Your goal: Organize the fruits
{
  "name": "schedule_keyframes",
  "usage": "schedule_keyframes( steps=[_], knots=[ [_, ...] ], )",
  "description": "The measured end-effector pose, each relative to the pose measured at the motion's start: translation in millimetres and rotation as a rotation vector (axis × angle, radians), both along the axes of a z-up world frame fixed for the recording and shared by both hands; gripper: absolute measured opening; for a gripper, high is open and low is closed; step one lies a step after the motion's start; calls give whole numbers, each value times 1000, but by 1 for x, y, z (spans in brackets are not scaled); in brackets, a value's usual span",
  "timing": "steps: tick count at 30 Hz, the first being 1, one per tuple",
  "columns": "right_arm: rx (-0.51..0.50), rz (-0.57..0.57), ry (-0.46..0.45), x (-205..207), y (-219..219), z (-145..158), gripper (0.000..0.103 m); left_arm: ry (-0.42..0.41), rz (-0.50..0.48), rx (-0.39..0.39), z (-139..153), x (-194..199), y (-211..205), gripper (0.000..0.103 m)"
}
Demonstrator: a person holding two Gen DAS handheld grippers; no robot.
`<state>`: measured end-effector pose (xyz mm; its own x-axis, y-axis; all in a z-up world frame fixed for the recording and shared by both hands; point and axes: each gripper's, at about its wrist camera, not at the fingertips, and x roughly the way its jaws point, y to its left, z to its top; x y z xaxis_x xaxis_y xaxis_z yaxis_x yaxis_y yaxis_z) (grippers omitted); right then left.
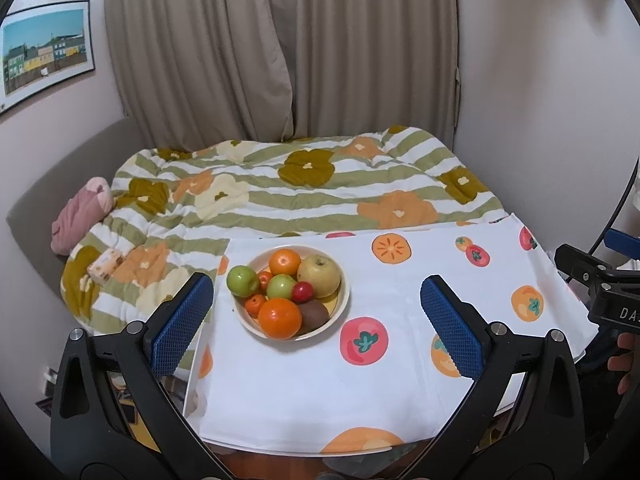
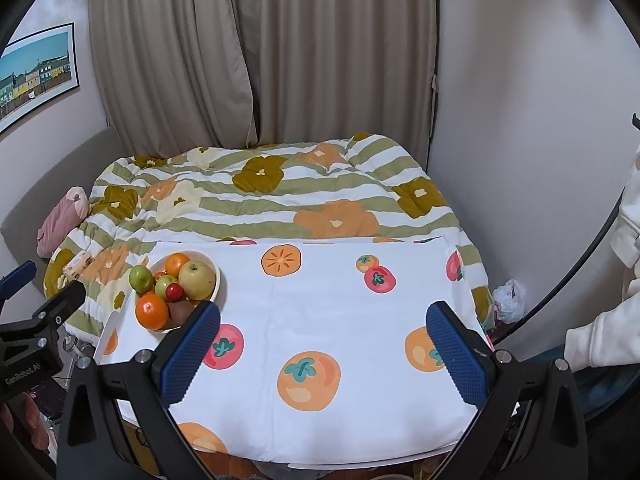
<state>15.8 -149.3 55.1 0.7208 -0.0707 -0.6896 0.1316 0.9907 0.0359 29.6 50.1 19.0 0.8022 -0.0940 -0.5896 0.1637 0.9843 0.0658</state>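
Note:
A cream bowl stands on the left part of the white fruit-print tablecloth. It holds two oranges, two green apples, a yellow apple, a brown kiwi, a small red fruit and small tangerines. My left gripper is open, held back from the bowl with nothing between its blue pads. In the right wrist view the bowl sits at the far left, and my right gripper is open over bare cloth to its right.
A bed with a flowered quilt lies right behind the table, with a pink cushion and a small packet on it. A person's white sleeve is at the right. A plastic bag lies by the wall.

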Motion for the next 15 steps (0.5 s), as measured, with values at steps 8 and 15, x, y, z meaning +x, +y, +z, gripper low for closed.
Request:
schedule_keyframes(
  steps=[8, 15],
  knots=[
    [1, 1, -10, 1, 1, 4, 103, -21, 8, 12, 3, -1, -2, 103],
    [-2, 1, -13, 2, 1, 7, 103, -48, 20, 42, 4, -2, -3, 103]
  ],
)
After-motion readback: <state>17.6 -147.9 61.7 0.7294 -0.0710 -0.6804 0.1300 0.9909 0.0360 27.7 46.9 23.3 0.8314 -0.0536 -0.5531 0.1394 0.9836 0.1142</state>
